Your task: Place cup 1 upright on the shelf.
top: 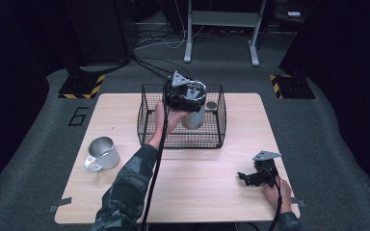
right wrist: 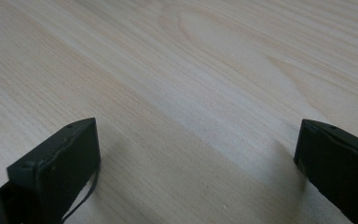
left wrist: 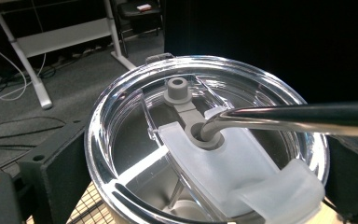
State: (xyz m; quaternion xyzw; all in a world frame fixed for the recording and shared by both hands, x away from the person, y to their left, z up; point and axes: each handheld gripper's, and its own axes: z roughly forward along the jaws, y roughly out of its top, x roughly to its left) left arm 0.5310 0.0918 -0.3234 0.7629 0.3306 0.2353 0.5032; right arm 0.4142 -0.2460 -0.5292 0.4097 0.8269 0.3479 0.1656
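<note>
Here left gripper [top: 189,98] clamps tumbler [top: 194,117] inside wire basket [top: 147,126]; right gripper [top: 246,177] gapes.

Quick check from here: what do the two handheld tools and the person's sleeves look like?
Both tools are black: the left tool and right tool each carry a grey three-cornered plate and trail a black cable. Blocky black jaws. The sleeves are dark camouflage.

Person with two hand-held grippers: dark camouflage-patterned sleeves, left gripper [top: 187,96] and right gripper [top: 250,177] both black, blocky two-jaw units, each topped by a grey three-cornered plate and trailing a black cable.
</note>
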